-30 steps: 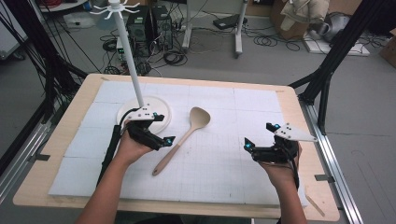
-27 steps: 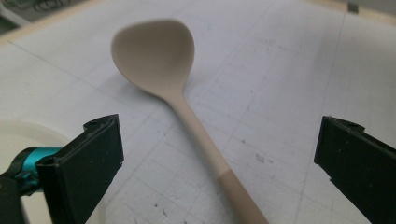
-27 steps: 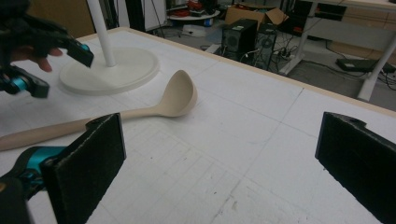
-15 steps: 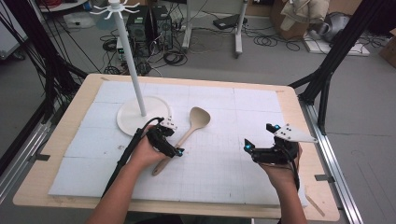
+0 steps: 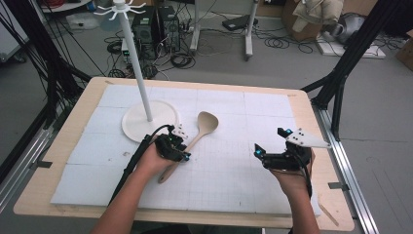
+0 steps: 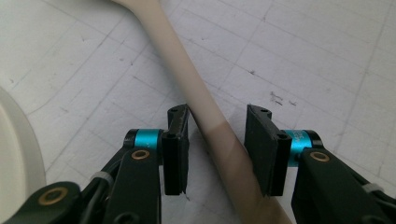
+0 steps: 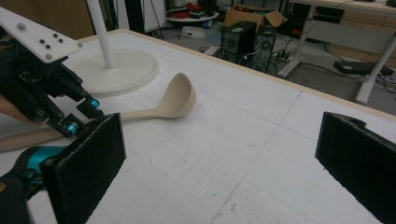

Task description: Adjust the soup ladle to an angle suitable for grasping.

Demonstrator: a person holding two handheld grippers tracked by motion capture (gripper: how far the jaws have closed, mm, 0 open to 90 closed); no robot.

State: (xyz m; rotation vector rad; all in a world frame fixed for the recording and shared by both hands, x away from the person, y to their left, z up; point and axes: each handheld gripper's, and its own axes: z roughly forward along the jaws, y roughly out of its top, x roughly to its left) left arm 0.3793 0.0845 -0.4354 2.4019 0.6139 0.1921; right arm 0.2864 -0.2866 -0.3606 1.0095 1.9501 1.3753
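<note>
A beige wooden spoon [image 5: 198,137] lies on the white mat, bowl toward the far side, handle running down-left. My left gripper [image 5: 181,152] is low over the handle. In the left gripper view the handle [image 6: 219,140] crosses slantwise between the two pads. The jaws have just been closing around it, and narrow gaps still show beside it. My right gripper [image 5: 270,141] rests at the right of the mat, jaws wide open with nothing between them [image 7: 219,158]. From the right gripper view the spoon [image 7: 173,100] and the left gripper [image 7: 77,119] lie ahead to the left.
A white hook stand with a round base [image 5: 141,127] rises just behind the left hand; the base [image 7: 116,70] is also in the right gripper view. The base's rim [image 6: 14,140] curves in at the left. A thin wooden stick [image 5: 329,214] lies at the table's front right corner.
The left hand moved right from the stand's base and down onto the spoon handle, and its jaws narrowed around it. The right hand stayed still.
</note>
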